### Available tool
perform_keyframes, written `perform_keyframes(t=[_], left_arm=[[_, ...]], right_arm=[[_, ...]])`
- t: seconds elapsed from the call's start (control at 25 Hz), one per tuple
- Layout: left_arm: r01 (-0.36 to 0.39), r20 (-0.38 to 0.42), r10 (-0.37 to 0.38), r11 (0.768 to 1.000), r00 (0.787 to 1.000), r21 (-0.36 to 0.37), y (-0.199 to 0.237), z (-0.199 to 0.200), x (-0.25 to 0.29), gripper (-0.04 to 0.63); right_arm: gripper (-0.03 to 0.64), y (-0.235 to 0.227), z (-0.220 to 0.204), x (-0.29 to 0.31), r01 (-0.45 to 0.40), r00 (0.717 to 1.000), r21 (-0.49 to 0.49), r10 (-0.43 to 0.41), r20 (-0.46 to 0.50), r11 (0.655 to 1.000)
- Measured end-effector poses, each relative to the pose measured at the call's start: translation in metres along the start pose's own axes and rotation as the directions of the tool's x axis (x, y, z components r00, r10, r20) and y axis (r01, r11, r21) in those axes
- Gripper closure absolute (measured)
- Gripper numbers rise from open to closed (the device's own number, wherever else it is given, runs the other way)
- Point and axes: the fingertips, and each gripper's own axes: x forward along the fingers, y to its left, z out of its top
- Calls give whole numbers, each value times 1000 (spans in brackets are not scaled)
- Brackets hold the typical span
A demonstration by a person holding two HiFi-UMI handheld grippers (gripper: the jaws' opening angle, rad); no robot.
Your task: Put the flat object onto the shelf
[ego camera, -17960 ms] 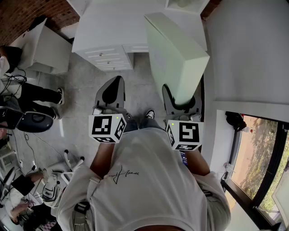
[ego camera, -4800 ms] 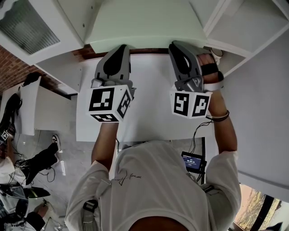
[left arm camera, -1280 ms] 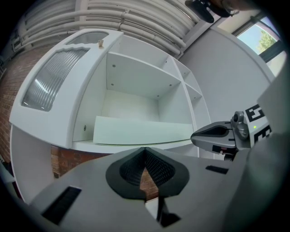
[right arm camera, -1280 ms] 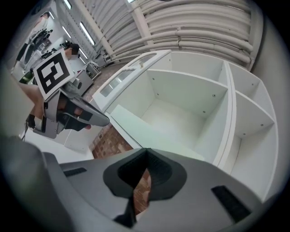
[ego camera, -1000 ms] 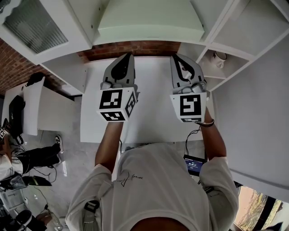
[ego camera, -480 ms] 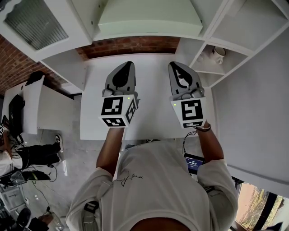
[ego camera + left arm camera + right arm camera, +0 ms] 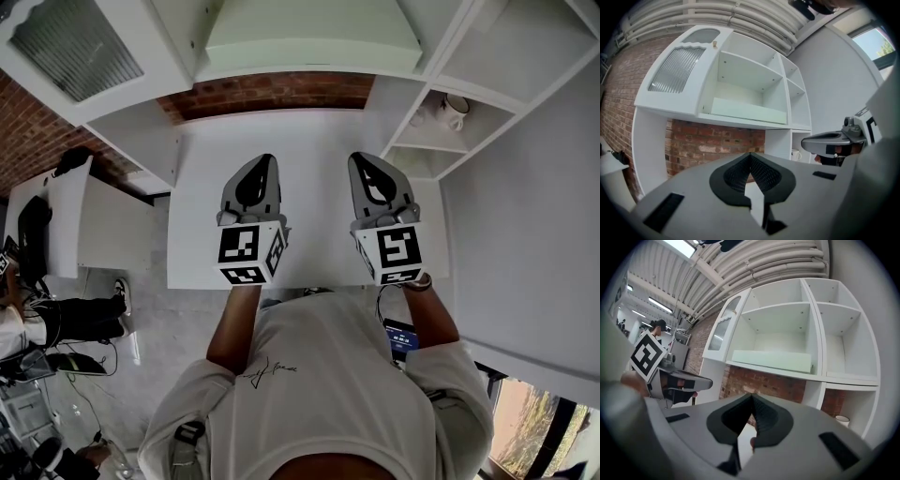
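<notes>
The flat object, a pale green slab, lies on the lower shelf of the white wall cabinet, also seen in the left gripper view and the right gripper view. Nothing touches it. My left gripper hangs over the white table below and in front of the shelf, its jaws shut with nothing between them. My right gripper is beside it at the same height, also shut and empty.
A white table stands against a brick wall under the cabinet. A ribbed-glass cabinet door stands open at the left. A white mug sits in the right-hand cubby. A person's legs are at the far left.
Both grippers have drawn back from the shelf toward the person and lower over the table. The flat object has stayed on the shelf.
</notes>
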Motion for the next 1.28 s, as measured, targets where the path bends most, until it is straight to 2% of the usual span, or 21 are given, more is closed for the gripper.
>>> perform_keyframes(t=[0.28, 0.48, 0.76, 1.28], left_arm=[[4, -40, -5, 1000, 999, -28, -2, -20, -17, 583], [6, -59, -9, 999, 998, -42, -5, -31, -31, 583], [-3, -98, -2, 998, 995, -58, -6, -46, -48, 583], [-13, -98, 9, 999, 995, -43, -11, -47, -61, 583]], right_arm=[[588, 10, -20, -18, -9, 999, 119, 13, -37, 993], [588, 15, -30, -29, -11, 998, 119, 18, -59, 993], [589, 9, -38, -50, 13, 998, 174, -2, -66, 985], [589, 7, -46, -57, 10, 998, 201, 3, -69, 980]])
